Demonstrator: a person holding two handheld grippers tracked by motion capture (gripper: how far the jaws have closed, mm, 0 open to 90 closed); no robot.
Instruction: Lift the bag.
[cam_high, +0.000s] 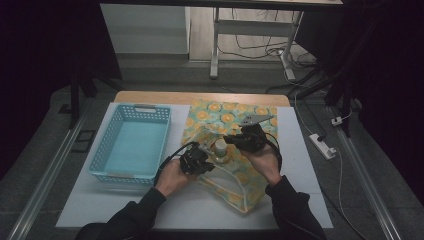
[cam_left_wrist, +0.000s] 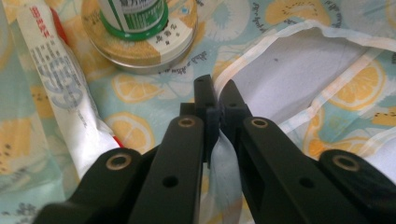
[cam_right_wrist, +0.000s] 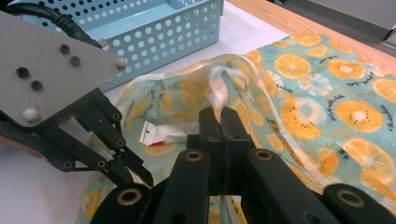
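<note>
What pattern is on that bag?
Orange slices on pale turquoise bag, clearest in the right gripper view.

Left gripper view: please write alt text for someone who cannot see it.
The left claw is shut on the white-trimmed edge of a lemon-print bag lying on the table. Ahead of it, on the fabric, a green-and-white bottle stands on a round tin, with a white tube beside them.

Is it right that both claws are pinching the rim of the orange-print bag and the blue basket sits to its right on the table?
Not quite: in the high view the blue basket sits to the left of the orange-print bag, not the right. The rest holds: the left claw and the right claw are each shut on the bag's pale rim.
</note>
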